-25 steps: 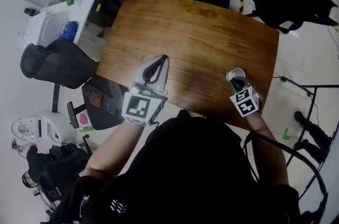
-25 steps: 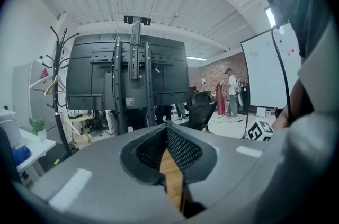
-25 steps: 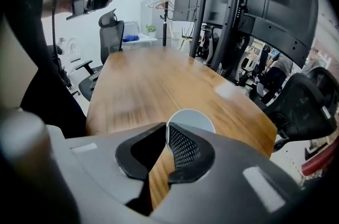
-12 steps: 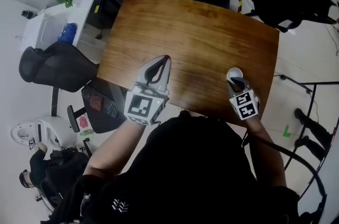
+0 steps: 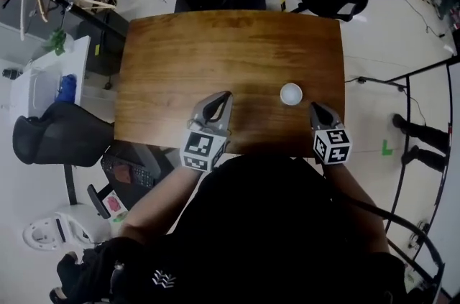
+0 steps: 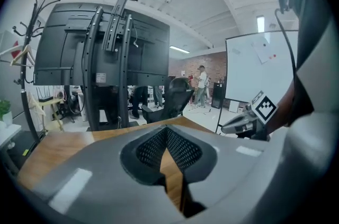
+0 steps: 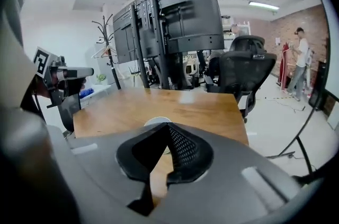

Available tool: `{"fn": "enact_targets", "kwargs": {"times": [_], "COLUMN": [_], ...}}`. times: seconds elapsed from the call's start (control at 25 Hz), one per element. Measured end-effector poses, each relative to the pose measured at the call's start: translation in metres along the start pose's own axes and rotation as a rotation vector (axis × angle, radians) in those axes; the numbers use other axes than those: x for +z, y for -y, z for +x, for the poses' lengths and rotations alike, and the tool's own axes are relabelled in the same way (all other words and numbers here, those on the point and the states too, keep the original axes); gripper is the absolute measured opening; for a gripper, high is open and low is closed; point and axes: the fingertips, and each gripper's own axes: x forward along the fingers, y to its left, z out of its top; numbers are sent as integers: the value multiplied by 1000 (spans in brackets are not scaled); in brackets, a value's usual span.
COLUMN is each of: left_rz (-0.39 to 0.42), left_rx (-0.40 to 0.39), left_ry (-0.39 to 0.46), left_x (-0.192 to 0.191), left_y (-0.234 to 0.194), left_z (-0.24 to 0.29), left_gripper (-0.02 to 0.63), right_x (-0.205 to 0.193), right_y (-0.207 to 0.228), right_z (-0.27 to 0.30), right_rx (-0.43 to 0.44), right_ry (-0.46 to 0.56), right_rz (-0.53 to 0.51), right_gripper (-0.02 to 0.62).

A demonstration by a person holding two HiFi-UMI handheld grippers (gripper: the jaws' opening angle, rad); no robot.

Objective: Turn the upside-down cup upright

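In the head view, the cup [image 5: 291,94] stands on the table [image 5: 215,44], toward the table's right side and a little in from its near edge. It shows a round white mouth and looks to be upright, though that is a judgement from above. The left gripper [image 5: 218,103] hangs over the table's near edge about midway along. The right gripper [image 5: 318,111] is at the table's near right corner, close to the cup but apart from it. The left gripper view shows its jaws pressed together with only bare table wood beyond them. In the right gripper view the jaws are also pressed together and empty, and the cup's rim peeks just past their tips. The likely risk is the light cup tipping over again or sliding off the table's near edge, caused by a careless sideways swing of the right gripper.
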Motion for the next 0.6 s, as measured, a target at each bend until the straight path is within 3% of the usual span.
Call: {"fn": "enact_targets", "kwargs": {"times": [0.36,0.6], "left_rz": [9,11], "left_rx": [-66,-40], "left_ry": [7,24], "left_x": [1,5], "left_y": [12,8], "left_z": [16,14], "left_gripper": [0,0], "right_x": [2,3], "right_y": [9,9], "right_z": [-24,-26], "right_rx": [-53,-46], "right_ry": [53,56], "right_rz": [-1,-11], "right_gripper": [2,2]}}
